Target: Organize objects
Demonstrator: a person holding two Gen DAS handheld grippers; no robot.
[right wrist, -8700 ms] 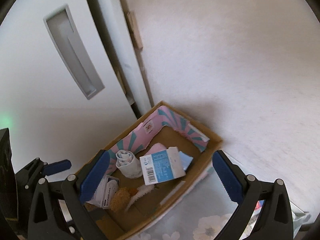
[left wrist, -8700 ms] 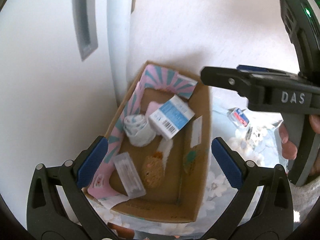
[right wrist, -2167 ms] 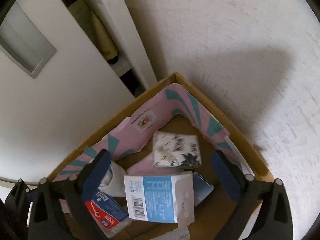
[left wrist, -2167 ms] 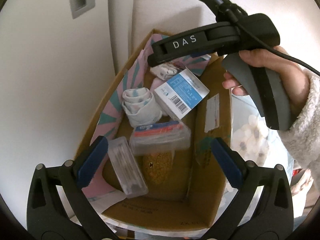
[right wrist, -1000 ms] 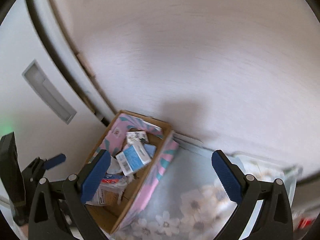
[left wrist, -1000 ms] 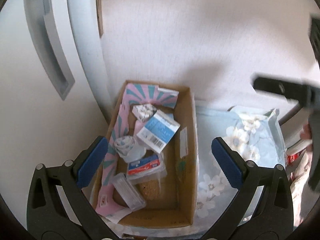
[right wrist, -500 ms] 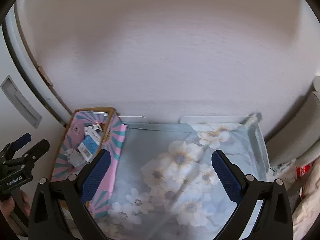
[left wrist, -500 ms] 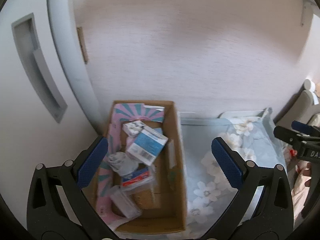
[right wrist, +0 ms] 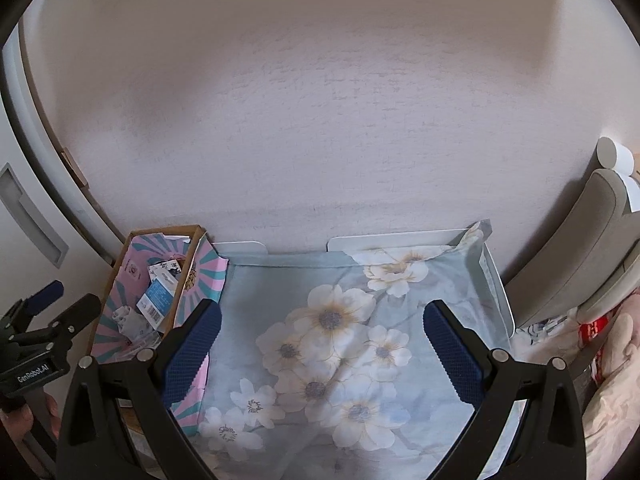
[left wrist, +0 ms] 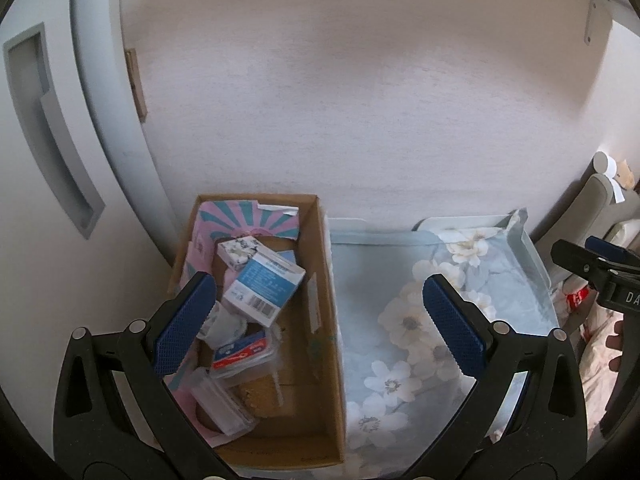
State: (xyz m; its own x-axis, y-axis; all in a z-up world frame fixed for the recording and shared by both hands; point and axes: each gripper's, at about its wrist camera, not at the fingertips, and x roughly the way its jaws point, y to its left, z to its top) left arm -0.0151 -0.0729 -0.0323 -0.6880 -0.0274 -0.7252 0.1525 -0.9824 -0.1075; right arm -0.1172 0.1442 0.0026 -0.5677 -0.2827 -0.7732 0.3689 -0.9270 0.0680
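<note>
Above the flowered cloth (right wrist: 320, 344), both grippers hung raised and empty. The left gripper (left wrist: 320, 320) stood spread wide, one finger over the cardboard box (left wrist: 324, 360), the other over the cloth. The right gripper (right wrist: 320, 344) was likewise spread, its fingers straddling bare cloth, with the box off beyond its left finger. Only the left wrist view looked straight down into the box: a blue-and-white carton (left wrist: 262, 286), a small patterned packet (left wrist: 238, 253), a red-labelled packet (left wrist: 244, 354) and a clear case (left wrist: 220, 402) lay heaped there, just inside the left finger. Only the right wrist view showed the box's pink-and-teal outer side (right wrist: 200, 280).
</note>
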